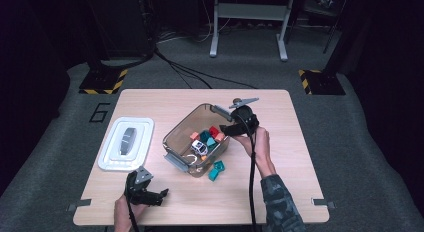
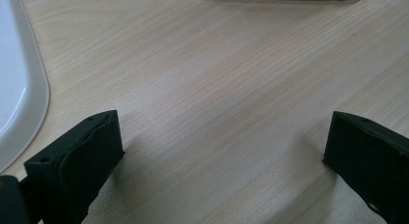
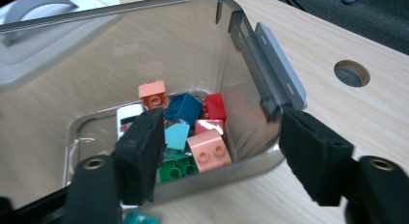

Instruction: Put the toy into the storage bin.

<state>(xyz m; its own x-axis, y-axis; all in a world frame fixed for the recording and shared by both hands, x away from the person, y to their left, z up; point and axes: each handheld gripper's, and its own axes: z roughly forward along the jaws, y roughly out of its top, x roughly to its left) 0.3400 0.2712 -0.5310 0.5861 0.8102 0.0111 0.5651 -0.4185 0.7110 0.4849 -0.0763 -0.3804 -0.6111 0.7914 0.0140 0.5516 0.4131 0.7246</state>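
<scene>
We are partway through filling the bin with bricks. Our right gripper sits at the bin's right wall, centre of the high view, its jaws part open with nothing between them; in the right gripper view they straddle that wall, the left jaw over the inside, the right jaw outside, and we cannot tell whether either touches it. Inside lie the bricks already dropped: a pink brick, a red one, a blue one, a green one, a salmon one, and a small toy car.

The step in hand looks like a release just made into the bin. One teal brick is not yet in: it lies on the table just below the bin's lower right corner. The next move, as we judge it, calls for lifting the right gripper clear of the wall, bringing it down over that brick and closing on it squarely.

Our left gripper rests at the lower left of the high view, jaws wide apart over bare wood and holding nothing. The lid lies left of the bin.
</scene>
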